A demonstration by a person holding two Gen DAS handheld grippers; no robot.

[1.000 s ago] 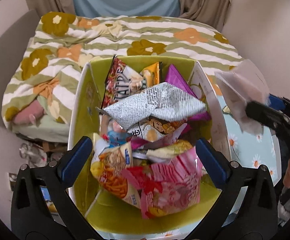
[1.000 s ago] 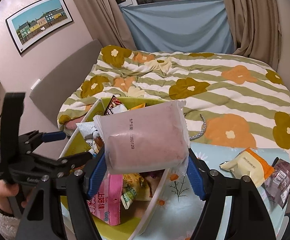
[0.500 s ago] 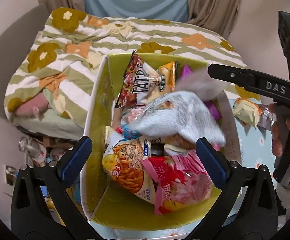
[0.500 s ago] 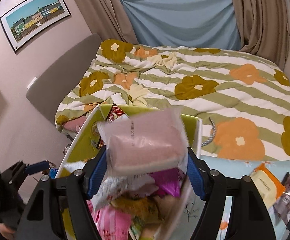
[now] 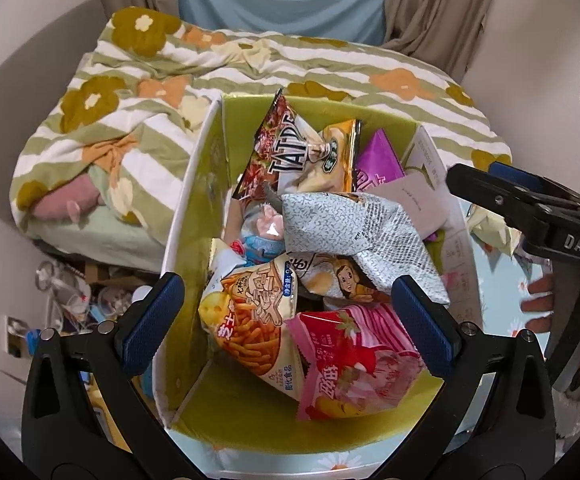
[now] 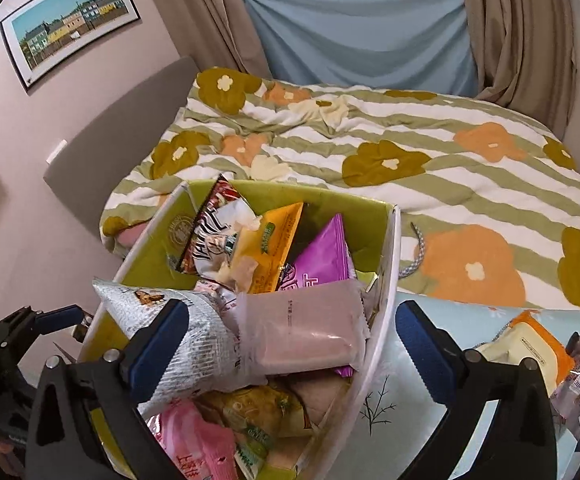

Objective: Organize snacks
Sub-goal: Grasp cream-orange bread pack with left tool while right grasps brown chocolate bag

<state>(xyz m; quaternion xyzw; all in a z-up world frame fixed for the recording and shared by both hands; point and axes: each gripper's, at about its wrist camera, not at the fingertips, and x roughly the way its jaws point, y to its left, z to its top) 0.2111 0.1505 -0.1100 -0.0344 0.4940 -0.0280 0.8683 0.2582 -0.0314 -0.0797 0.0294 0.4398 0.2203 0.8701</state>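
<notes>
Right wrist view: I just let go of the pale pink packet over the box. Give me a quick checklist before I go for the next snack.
1. Right gripper jaws just opened, clear of pale pink packet: ok.
2. Packet lying inside the box, on the silver bag: ok.
3. Packet settled and stable: cannot tell.
4. Next snack, orange-and-cream packet on the table: ok.
5. Left gripper open and empty: ok.

Both wrist views angled down, close, sharing snack box [image 5: 194,184] – bed [image 6: 410,148] beyond
</notes>
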